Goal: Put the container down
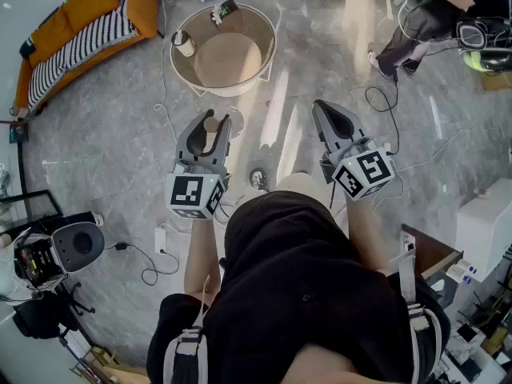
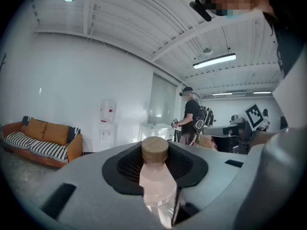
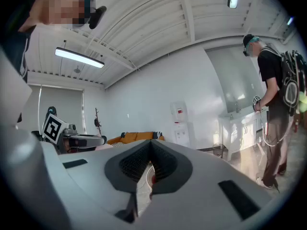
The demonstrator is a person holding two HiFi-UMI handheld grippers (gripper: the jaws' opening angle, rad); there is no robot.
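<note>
L gripper [image 2: 154, 146]: jaws set wide, closed on bottle [image 2: 156, 183]; pads pressed to both sides of the clear, pinkish body. Bottle lies along the jaws, wooden cap [image 2: 154, 150] toward the tips, base back toward the gripper body. Head view: same bottle btwn the L jaws, cap just inside the tips, held in air over grey floor [image 1: 104, 142], touching nothing else. R gripper [image 3: 149, 152]: jaws together, only a thin slit btwn pads, nothing gripped. Both grippers side by side, apart, tips pointing the same way. Ahead of L jaw tips, near: round table [image 1: 269, 37] w/ raised rim, cup [image 1: 184, 44] on it nr the rim. Orange sofa [image 2: 41, 140] w/ striped cushion well off to the left of L jaws; water cooler [image 2: 108, 121] at the wall beyond the tips. Another person [image 3: 277, 104] w/ backpack stands to the right of R jaws
</note>
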